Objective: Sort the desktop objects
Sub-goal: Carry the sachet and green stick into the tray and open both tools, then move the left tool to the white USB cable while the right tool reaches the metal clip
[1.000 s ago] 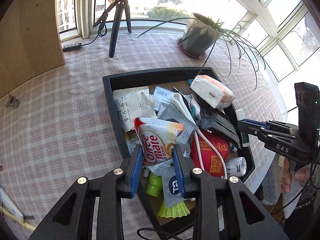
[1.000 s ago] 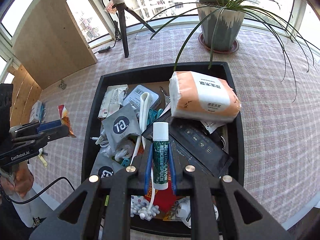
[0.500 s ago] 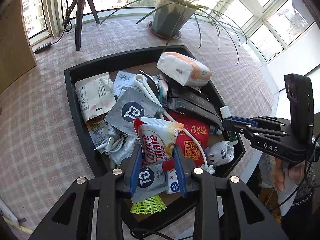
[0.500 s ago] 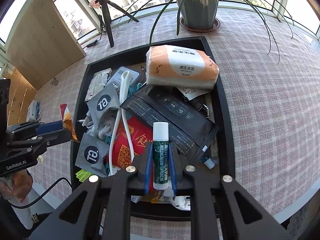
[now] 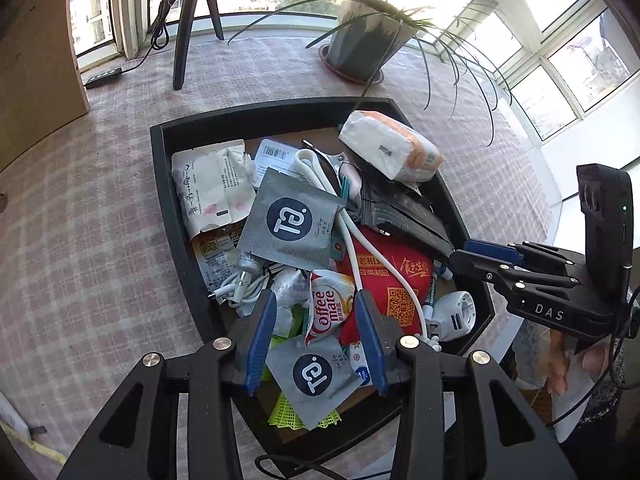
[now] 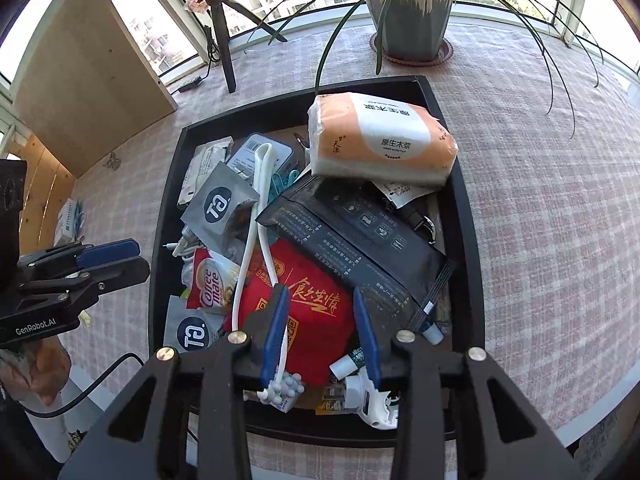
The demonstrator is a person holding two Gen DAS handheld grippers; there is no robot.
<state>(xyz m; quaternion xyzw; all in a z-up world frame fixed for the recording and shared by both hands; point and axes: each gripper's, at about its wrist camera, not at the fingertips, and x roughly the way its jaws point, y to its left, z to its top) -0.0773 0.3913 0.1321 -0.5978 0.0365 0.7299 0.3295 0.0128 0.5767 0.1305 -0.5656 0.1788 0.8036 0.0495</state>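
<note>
A black tray [image 5: 160,184] on the checked tablecloth is heaped with packets, cables and small items. My left gripper [image 5: 316,308] hovers over its near end with jaws opening. A Coffee mate sachet [image 5: 326,312] lies loose in the heap between them, and the pads are not pressing it. My right gripper [image 6: 320,300] hangs over the red packet [image 6: 312,292], its jaws opening with nothing gripped. The green lip balm tube [image 6: 348,362] lies in the tray by the right finger. Each gripper shows in the other view: right gripper [image 5: 480,252], left gripper [image 6: 116,254].
An orange and white tissue pack [image 6: 380,140] tops the far end of the tray, above a black pouch [image 6: 360,236]. A potted plant [image 6: 408,8] and a tripod [image 6: 220,40] stand behind. A wooden board [image 6: 88,80] leans at the far left. The table edge is near.
Both grippers have opened. The Coffee mate sachet left the left jaws and settled on the heap. The lip balm dropped out of the right jaws into the tray.
</note>
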